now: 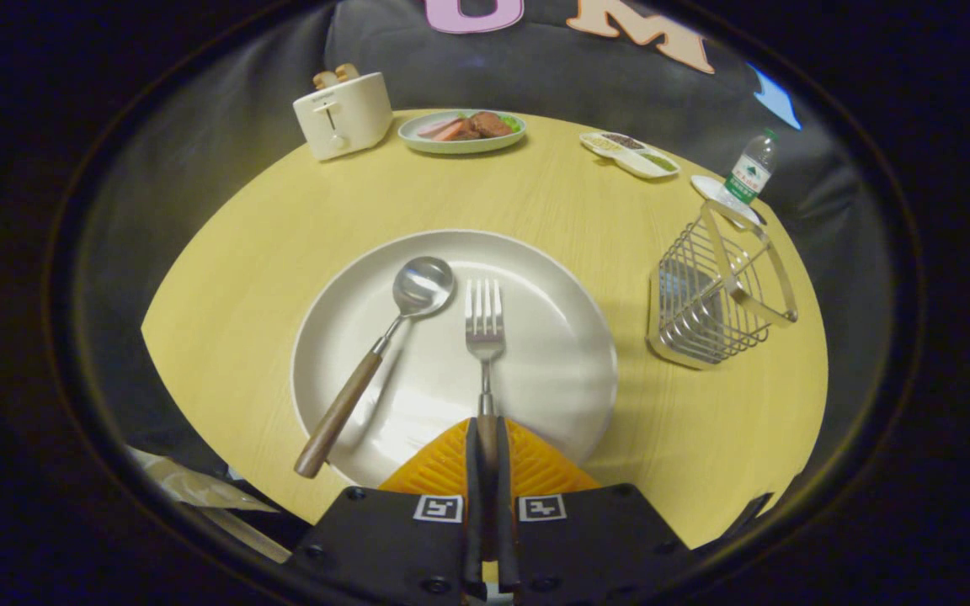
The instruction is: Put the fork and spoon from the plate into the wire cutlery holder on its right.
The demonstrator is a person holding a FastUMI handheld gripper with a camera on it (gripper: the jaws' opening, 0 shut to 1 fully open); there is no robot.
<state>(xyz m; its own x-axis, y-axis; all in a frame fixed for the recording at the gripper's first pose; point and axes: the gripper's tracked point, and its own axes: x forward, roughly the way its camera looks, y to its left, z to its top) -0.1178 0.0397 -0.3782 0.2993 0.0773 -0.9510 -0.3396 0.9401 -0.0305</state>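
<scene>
Gripper view: gripper [489,446] is closed down on the fork [484,332] handle, both fingers [443,467] pressing it between them. The fork's tines point away, out over the middle of the white plate [569,337]. Whether the fork is lifted clear of the plate or resting on it, can't tell from this angle.

Spoon [392,337] with wooden handle lies on the plate just left of the fork, bowl near the tines, handle end hanging over the plate's near rim. Apart from the fork, not touching.

Wire cutlery holder [716,295] stands on the yellow tabletop [300,219] right of the plate, well apart from the fingers, open top tilted in this fisheye, tall loop handle across it.

Beyond: toaster [343,114], plate of food [461,130], divided tray [630,153], water bottle [750,172] just behind the holder.

Risks, my read:
- Grip sits at the tail of the handle, so the heavy tine end could pivot or sag in the fingers during the swing right.
- The holder's loop handle crosses the opening; tines could catch it or the wire rim and tip the light basket.
- A low sweep could clip the spoon.

Hidden: most of the fork handle sits inside the fingers, so grip depth is unclear. The holder's far side and inside bottom are hard to make out.
</scene>
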